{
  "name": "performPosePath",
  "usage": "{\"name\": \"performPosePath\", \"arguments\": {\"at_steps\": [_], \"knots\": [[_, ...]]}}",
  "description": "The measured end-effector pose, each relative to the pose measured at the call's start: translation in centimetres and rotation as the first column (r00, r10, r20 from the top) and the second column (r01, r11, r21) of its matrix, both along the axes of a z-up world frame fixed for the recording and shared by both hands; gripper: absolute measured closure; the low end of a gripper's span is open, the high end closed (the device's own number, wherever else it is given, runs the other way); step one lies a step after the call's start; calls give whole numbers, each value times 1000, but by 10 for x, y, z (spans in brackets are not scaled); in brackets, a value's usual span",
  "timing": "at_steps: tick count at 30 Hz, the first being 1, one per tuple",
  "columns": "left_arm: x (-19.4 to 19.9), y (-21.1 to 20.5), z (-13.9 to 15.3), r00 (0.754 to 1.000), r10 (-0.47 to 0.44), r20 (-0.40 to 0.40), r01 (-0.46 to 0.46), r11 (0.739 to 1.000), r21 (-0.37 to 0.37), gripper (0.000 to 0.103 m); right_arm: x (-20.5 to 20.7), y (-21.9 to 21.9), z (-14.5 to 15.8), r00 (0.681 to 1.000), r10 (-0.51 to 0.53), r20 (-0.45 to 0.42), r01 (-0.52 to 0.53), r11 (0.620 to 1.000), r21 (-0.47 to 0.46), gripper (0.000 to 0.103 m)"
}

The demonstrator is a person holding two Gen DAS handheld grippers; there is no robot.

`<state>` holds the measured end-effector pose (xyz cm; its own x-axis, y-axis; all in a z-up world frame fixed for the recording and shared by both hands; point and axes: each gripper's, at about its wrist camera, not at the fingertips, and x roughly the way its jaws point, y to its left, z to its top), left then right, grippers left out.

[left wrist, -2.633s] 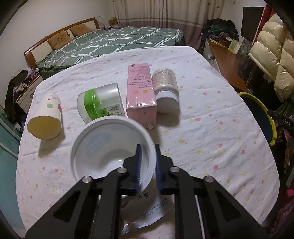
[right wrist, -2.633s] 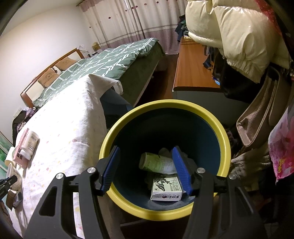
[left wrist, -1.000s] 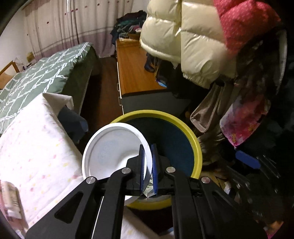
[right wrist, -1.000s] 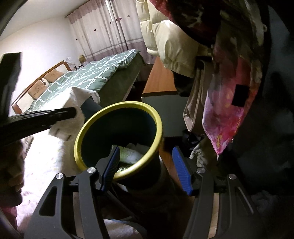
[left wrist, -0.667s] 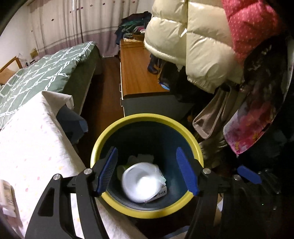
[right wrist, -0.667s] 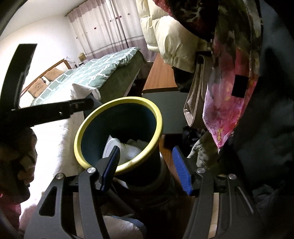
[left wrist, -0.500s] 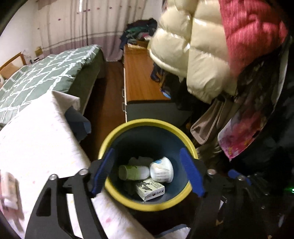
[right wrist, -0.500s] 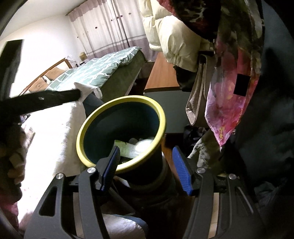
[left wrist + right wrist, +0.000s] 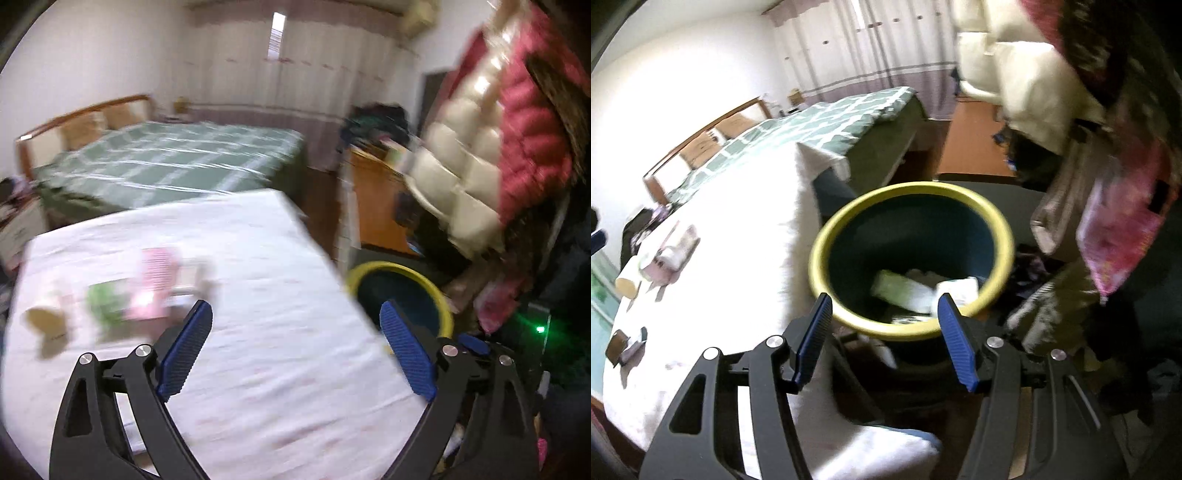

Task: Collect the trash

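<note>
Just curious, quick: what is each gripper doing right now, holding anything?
Left gripper: open, holding nothing.
Right gripper: open, holding nothing.

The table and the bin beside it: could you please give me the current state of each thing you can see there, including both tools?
Left tool: open, empty.
Right tool: open, empty.
Bin: upright, partly filled with trash.
Pink carton: lying flat on the table.
Green jar: on the table, pose blurred.
Paper cup: lying on its side.
</note>
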<state>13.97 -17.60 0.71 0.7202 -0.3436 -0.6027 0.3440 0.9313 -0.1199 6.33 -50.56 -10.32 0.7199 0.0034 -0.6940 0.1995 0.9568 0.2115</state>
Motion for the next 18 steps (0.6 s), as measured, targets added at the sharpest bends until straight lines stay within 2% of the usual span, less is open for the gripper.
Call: {"name": "performPosePath", "arguments": {"at_steps": [5, 8, 12, 18], "knots": [[-26, 85, 9, 981, 188, 44, -187, 982, -9, 11, 20, 52, 10, 993, 116, 9, -116, 993, 2, 46], [-38, 124, 10, 964, 260, 61, -259, 966, -21, 10, 34, 84, 16, 983, 183, 18, -183, 983, 8, 46], [-47, 166, 6, 947, 315, 58, -312, 948, -53, 10, 55, 134, 22, 962, 271, 25, -271, 962, 6, 46], [-52, 195, -8, 940, 340, 34, -337, 939, -73, 10, 91, 201, 20, 936, 353, 6, -353, 936, 3, 46]]}}
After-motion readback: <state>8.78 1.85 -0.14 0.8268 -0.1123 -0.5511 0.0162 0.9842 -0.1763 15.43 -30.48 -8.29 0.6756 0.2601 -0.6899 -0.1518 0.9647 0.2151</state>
